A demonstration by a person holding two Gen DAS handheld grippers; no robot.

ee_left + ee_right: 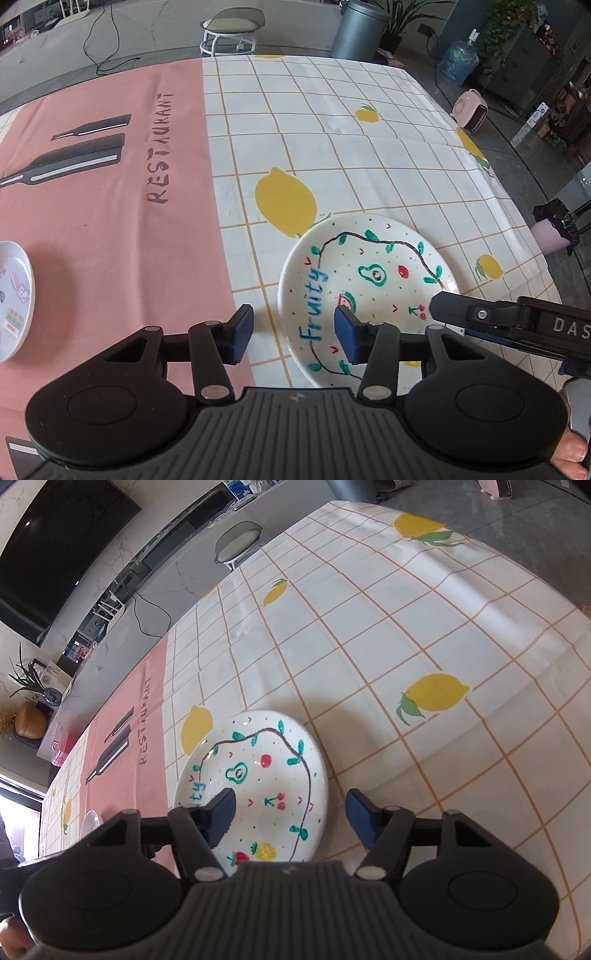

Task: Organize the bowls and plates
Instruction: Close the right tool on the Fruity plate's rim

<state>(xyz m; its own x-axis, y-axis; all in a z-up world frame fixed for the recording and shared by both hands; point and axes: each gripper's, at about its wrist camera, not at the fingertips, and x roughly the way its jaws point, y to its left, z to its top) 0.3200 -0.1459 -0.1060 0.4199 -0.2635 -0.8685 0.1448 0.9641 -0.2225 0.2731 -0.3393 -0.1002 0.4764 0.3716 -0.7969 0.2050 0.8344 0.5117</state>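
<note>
Lemon-print cloth covers the surface (pixel 406 627); the fruit plate (pixel 258 775) lies flat. I hold my right claw (pixel 291 816) and left claw (pixel 293 334) wide, straddling opposite rims. Pickup pending; next, close on a rim.

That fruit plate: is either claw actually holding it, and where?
Neither. Both the left claw and right claw are open around opposite rims of the fruit plate, not gripping it.

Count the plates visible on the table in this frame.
2. The Fruity plate lies on the lemon cloth; a sticker plate sits far left, cut off. More may be off-frame.
</note>
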